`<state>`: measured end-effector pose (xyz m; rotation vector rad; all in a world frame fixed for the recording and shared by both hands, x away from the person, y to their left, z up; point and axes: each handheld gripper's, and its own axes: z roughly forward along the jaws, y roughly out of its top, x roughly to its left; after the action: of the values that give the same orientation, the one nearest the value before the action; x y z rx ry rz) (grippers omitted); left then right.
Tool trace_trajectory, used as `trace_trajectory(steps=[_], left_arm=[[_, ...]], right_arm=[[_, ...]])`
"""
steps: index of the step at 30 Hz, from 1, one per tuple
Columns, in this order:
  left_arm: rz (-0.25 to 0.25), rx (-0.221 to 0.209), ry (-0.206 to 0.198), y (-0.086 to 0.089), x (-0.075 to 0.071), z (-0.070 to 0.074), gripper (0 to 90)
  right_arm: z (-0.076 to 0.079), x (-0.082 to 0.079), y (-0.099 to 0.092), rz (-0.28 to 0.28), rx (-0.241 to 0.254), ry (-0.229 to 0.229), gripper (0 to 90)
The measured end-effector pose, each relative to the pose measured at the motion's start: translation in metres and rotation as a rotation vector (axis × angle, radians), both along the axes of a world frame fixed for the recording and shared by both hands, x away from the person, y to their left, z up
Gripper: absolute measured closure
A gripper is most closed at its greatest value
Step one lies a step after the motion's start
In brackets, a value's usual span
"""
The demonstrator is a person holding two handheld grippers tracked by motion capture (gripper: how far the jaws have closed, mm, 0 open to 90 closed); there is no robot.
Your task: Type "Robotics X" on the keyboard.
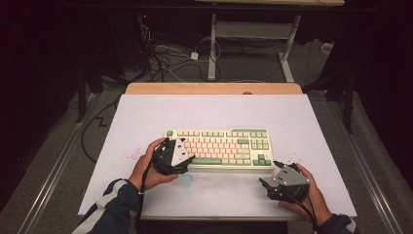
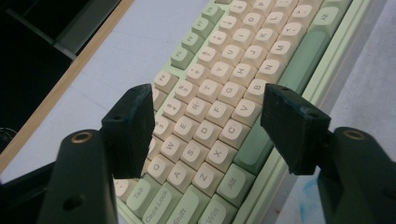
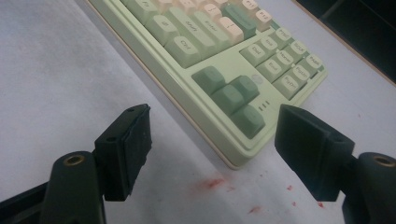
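Note:
A pale green keyboard [image 1: 221, 146] with cream and green keys lies across the middle of the white table cover [image 1: 209, 112]. My left gripper [image 1: 189, 159] hovers over the keyboard's left end. In the left gripper view its jaws [image 2: 208, 123] stand open above the letter keys [image 2: 201, 126], with nothing between them. My right gripper [image 1: 269, 173] rests near the front edge of the table, just off the keyboard's front right corner. Seen from the right gripper view, this gripper [image 3: 215, 140] is open and faces the arrow keys [image 3: 231, 98], holding nothing.
A blue smear [image 1: 185, 180] marks the cover in front of the keyboard, and red specks [image 3: 212, 183] lie near its right corner. The table's wooden back edge [image 1: 214, 88] shows beyond the cover. Cables [image 1: 160, 58] and another desk's frame [image 1: 248, 34] stand on the floor behind.

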<state>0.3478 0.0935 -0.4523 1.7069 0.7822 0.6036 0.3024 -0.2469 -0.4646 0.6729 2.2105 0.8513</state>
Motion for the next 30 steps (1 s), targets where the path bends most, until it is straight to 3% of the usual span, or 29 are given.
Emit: trace_trajectory(steps=[5, 8, 15, 22, 30], left_arm=[[0.010, -0.043, 0.003, 0.013, -0.002, 0.001, 24.9], [0.027, -0.046, 0.009, 0.022, -0.004, -0.001, 22.1], [0.089, -0.060, 0.025, 0.049, -0.011, -0.009, 20.2], [0.135, -0.066, 0.058, 0.069, -0.019, -0.020, 20.2], [0.175, -0.071, 0.084, 0.081, -0.026, -0.027, 20.2]], right_arm=[[0.001, 0.001, -0.002, -0.010, 0.003, -0.007, 28.7], [0.001, 0.001, -0.002, -0.022, 0.006, -0.008, 30.0], [0.005, -0.002, -0.004, -0.007, 0.019, 0.002, 50.5], [0.009, 0.000, -0.005, 0.004, 0.067, 0.022, 64.4], [0.009, 0.011, 0.006, 0.031, 0.084, 0.060, 80.2]])
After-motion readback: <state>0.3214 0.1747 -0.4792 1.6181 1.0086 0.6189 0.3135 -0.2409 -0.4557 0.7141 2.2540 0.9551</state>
